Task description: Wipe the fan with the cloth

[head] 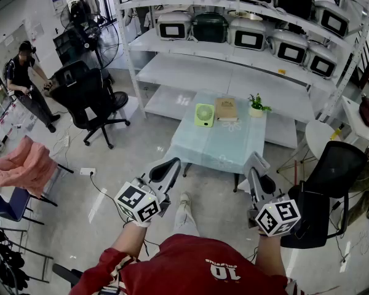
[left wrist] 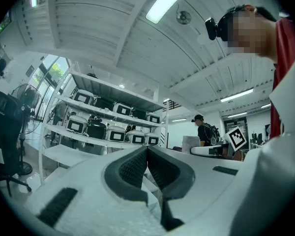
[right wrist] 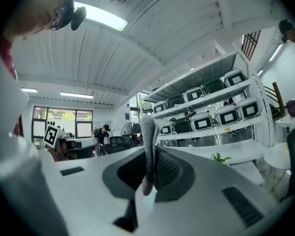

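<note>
Green fan [head: 204, 115]: small square plastic housing with a round grille, upright at the table's far left, just beside the book and well apart from both grippers.
Table [head: 215, 152]: low and rectangular, under a pale blue-green cover with faint flower prints.
Book [head: 226, 109]: tan, lying flat; its cover print is too small to read.
Plant [head: 256, 105]: leafy sprig in a white pot, right of the book.
Cloth [right wrist: 147, 132]: grey, finely woven, a folded strip standing up past the jaw tips.
Right gripper [right wrist: 150, 147]: clenched on the cloth, held over the floor short of the table's near right corner.
Left gripper [left wrist: 147, 148]: jaws pressed together with nothing between them, over the floor by the table's near left corner.
Pads [left wrist: 132, 168]: dark rubber, cross-hatched.
Cubes [head: 137, 201]: white, with black square markers on each face.
Writing: a white "10" on the red shirt [head: 172, 266], upside down in the head view; the smaller print by it is unreadable.
Rack [head: 190, 72]: white metal shelves behind the table.
Appliances [head: 249, 39]: rounded white and dark green casings with dark front panels, in rows on the upper shelves.
Chairs [head: 89, 94]: black office chairs, one left and one right of the table.
</note>
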